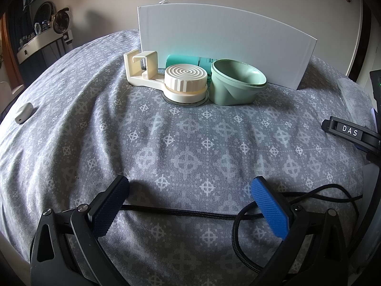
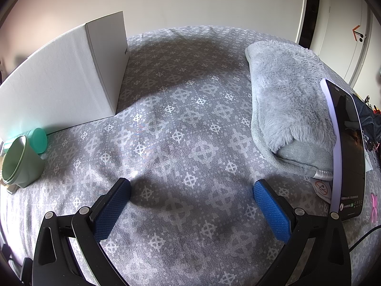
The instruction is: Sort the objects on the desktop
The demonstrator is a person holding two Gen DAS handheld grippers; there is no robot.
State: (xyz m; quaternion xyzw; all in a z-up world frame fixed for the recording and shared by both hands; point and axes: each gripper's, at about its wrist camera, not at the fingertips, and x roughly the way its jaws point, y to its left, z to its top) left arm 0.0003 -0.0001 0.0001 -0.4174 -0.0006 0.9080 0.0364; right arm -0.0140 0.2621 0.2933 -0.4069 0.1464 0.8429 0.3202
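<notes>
A white box (image 1: 221,45) stands upright at the back of the grey patterned cloth (image 1: 181,143). In front of it sit a cream suction-cup holder (image 1: 166,78) with a ridged round knob, a pale green slanted cup (image 1: 235,82), and a teal bottle (image 1: 185,60) lying behind them. My left gripper (image 1: 190,190) is open and empty, well short of these objects. My right gripper (image 2: 191,190) is open and empty over bare cloth. The right wrist view shows the box (image 2: 59,81), green cup (image 2: 20,162) and teal bottle (image 2: 39,140) at far left.
A black braided cable (image 1: 190,211) runs between the left fingers. A small white case (image 1: 23,113) lies far left. A folded grey fluffy towel (image 2: 285,109) lies at right, with a phone (image 2: 347,152) standing on edge beside it. The other gripper's body (image 1: 352,134) shows at right.
</notes>
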